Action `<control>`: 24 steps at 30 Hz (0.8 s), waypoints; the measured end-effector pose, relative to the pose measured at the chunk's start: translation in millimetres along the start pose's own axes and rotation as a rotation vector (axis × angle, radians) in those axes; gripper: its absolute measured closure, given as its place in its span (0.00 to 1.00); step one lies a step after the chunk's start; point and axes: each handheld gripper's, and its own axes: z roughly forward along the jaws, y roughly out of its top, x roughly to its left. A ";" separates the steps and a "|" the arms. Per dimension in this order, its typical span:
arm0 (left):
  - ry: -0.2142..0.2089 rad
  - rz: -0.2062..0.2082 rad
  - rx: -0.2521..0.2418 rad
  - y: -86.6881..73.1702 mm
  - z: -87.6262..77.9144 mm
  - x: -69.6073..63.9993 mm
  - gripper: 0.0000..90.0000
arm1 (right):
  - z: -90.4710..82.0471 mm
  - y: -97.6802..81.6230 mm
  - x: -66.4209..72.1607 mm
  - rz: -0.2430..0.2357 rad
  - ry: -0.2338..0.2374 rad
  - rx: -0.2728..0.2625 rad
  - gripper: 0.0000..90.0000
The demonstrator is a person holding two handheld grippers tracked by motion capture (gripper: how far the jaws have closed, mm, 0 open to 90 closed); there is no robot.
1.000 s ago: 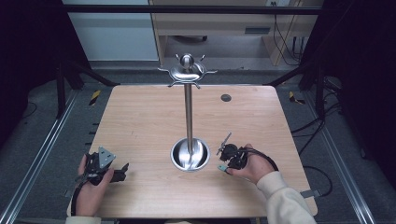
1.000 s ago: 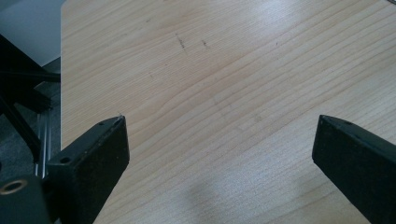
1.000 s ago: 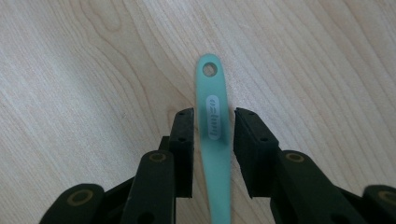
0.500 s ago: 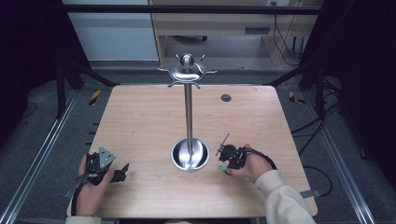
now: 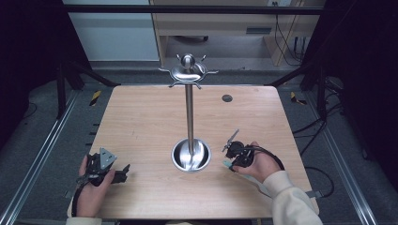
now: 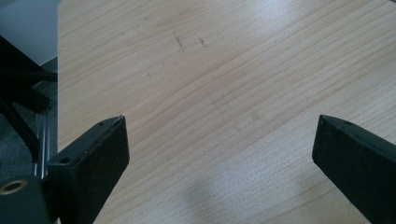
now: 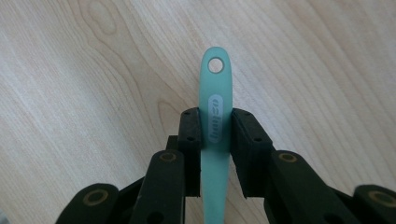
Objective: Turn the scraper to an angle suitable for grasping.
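Pale wooden tabletop is carrying a steel hook stand at centre, dark framing and grey floor surrounding it. Right tool has just been closing and is now clamping a teal handle with a hanging hole, lying low near the stand's base; hanging probably follows. Left tool is resting released, empty.
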 end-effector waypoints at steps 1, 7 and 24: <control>0.000 -0.001 0.001 -0.1 0.1 0.3 0.04 | -2.0 -0.1 -0.4 0.000 -0.004 -0.004 0.83; -0.002 -0.003 -0.001 -0.1 -0.1 0.7 0.04 | -17.9 0.4 -2.6 0.008 -0.028 -0.012 0.83; -0.002 -0.024 -0.005 -1.0 0.6 3.4 0.04 | -72.7 2.5 -8.8 0.011 -0.044 -0.159 0.83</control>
